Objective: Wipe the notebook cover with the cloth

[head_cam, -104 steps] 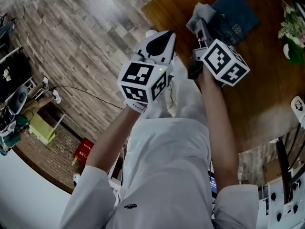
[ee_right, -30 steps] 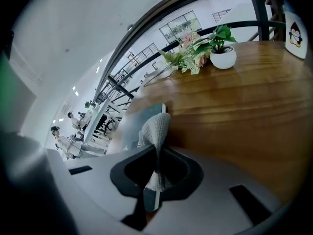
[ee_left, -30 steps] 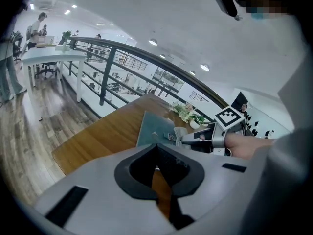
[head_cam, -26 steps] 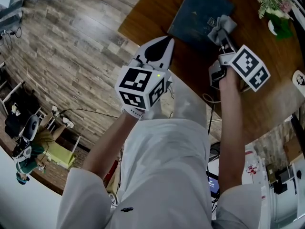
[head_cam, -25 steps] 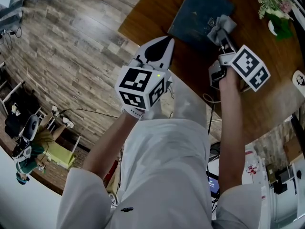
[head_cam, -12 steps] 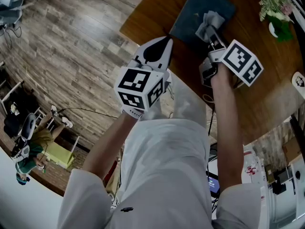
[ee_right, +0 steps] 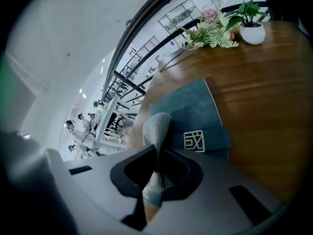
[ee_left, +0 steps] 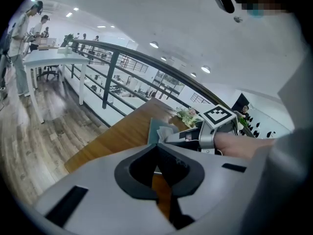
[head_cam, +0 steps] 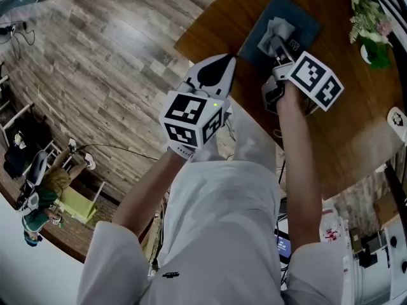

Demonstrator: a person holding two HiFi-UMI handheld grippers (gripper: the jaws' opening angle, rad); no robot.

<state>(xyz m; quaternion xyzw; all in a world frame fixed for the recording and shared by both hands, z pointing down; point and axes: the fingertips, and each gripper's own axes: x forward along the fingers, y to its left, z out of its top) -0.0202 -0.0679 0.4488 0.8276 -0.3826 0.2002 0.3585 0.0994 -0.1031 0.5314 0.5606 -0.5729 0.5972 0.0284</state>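
Note:
A dark teal notebook (head_cam: 284, 24) with a strap and a white square emblem (ee_right: 194, 141) lies on the round wooden table (head_cam: 343, 126). My right gripper (head_cam: 278, 51) is shut on a grey cloth (head_cam: 274, 34), which rests on the notebook's cover (ee_right: 188, 104); in the right gripper view the cloth (ee_right: 157, 131) rises from between the jaws. My left gripper (head_cam: 216, 68) hangs shut and holds nothing, near the table's near edge, to the left of the right one. In the left gripper view the notebook (ee_left: 155, 129) and cloth (ee_left: 166, 130) show beyond the jaws.
A potted plant with flowers (head_cam: 370, 30) stands at the table's far right, also in the right gripper view as the plant (ee_right: 230, 26). A small white object (head_cam: 398, 121) lies near the right edge. Wooden floor (head_cam: 114, 49) spreads to the left of the table.
My right gripper has carried the cloth leftward across the notebook cover, from its right side toward the middle. The left gripper has stayed shut beside the table edge.

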